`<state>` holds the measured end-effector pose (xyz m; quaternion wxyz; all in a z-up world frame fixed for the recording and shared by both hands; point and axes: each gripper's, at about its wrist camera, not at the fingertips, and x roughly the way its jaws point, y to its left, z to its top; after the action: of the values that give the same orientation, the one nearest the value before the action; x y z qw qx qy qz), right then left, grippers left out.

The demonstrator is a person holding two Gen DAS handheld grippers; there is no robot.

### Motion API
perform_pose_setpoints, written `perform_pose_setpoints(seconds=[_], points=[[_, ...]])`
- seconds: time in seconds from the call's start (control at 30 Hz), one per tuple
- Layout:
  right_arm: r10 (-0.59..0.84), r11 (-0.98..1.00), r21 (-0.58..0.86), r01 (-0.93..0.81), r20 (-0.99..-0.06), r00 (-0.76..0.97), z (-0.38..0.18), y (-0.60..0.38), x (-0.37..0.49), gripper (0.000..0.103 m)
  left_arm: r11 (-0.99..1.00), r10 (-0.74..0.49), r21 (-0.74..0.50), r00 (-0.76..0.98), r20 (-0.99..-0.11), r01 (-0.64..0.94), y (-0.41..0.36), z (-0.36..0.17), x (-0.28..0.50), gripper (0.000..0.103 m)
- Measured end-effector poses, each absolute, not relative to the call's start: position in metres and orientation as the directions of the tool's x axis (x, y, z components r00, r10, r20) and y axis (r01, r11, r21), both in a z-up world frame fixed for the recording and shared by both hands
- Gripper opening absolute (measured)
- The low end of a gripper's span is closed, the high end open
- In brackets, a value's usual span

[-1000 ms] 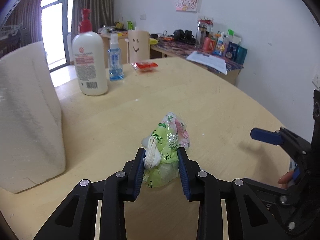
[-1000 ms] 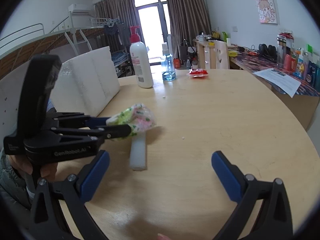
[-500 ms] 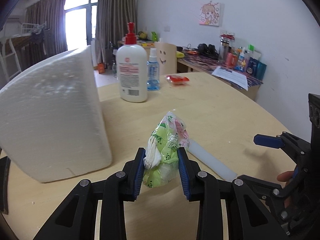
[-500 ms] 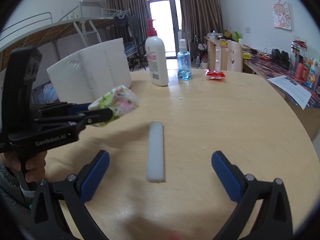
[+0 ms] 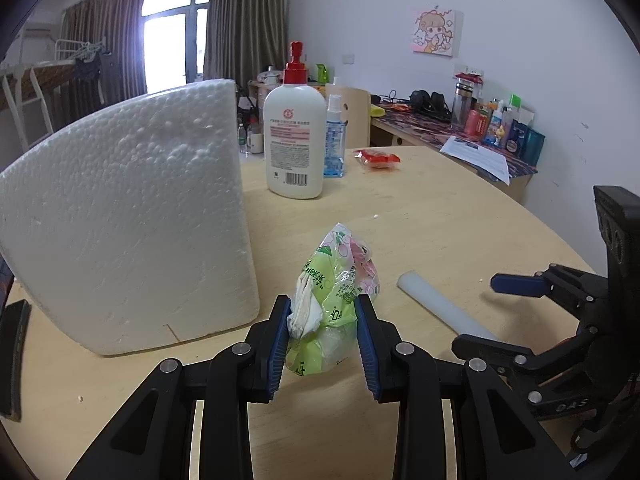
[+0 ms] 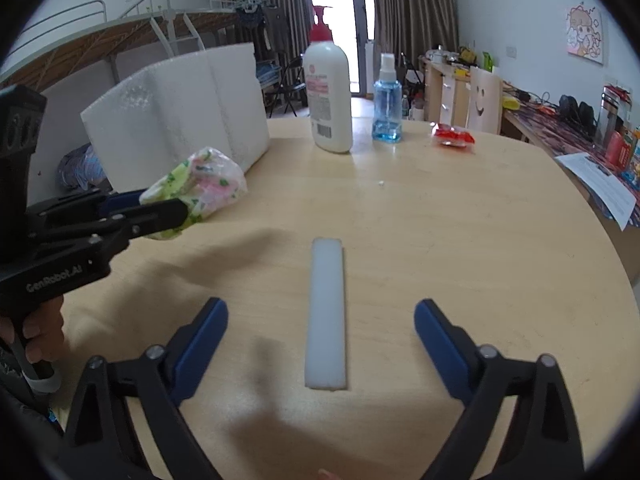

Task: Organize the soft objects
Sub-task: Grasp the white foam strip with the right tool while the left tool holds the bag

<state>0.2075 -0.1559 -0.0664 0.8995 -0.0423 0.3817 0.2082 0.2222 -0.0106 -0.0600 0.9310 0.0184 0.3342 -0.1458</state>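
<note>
Tissue pack (image 5: pixel 334 300): clamped between the left tongs (image 5: pixel 323 340), held off the table (image 5: pixel 420 220), likely for carrying toward the foam block (image 5: pixel 128 216) just to their left.
Foam strip (image 6: pixel 326 312): flat on the table, lying lengthwise between the spread, empty right tongs (image 6: pixel 320 332), apparently lined up for pickup.
Change: a second ago the strip lay left of those tongs; now centred.

White walls (image 5: pixel 380 8), brown curtains (image 6: pixel 412 12), bright window (image 5: pixel 172 32), cluttered desk (image 5: pixel 440 128)
</note>
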Motion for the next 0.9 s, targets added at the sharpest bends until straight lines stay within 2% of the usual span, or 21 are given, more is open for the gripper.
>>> perform_pose_setpoints(seconds=[0.2, 0.53, 0.6, 0.73, 0.8, 0.9], points=[[0.334, 0.91, 0.091, -0.404, -0.737, 0.587, -0.074, -0.153, 0.216, 0.073, 0.957, -0.265, -0.079, 0.731, -0.629, 0.279, -0.008, -0.062, 0.225, 0.034], [0.279, 0.925, 0.053, -0.376, -0.767, 0.577, -0.081, -0.149, 0.223, 0.053, 0.954, -0.283, -0.111, 0.716, -0.638, 0.277, -0.002, -0.067, 0.228, 0.034], [0.265, 0.928, 0.04, -0.369, -0.768, 0.583, -0.08, -0.148, 0.222, 0.043, 0.954, -0.285, -0.114, 0.718, -0.635, 0.277, -0.002, -0.066, 0.228, 0.034], [0.257, 0.934, 0.042, -0.356, -0.77, 0.584, -0.079, -0.148, 0.223, 0.032, 0.952, -0.29, -0.113, 0.721, -0.63, 0.284, -0.002, -0.065, 0.226, 0.034], [0.27, 0.929, 0.051, -0.366, -0.77, 0.579, -0.079, -0.146, 0.222, 0.023, 0.952, -0.29, -0.111, 0.721, -0.629, 0.286, -0.001, -0.065, 0.224, 0.034], [0.26, 0.932, 0.04, -0.36, -0.766, 0.588, -0.08, -0.144, 0.221, 0.022, 0.952, -0.291, -0.113, 0.723, -0.627, 0.285, 0.001, -0.064, 0.222, 0.034]])
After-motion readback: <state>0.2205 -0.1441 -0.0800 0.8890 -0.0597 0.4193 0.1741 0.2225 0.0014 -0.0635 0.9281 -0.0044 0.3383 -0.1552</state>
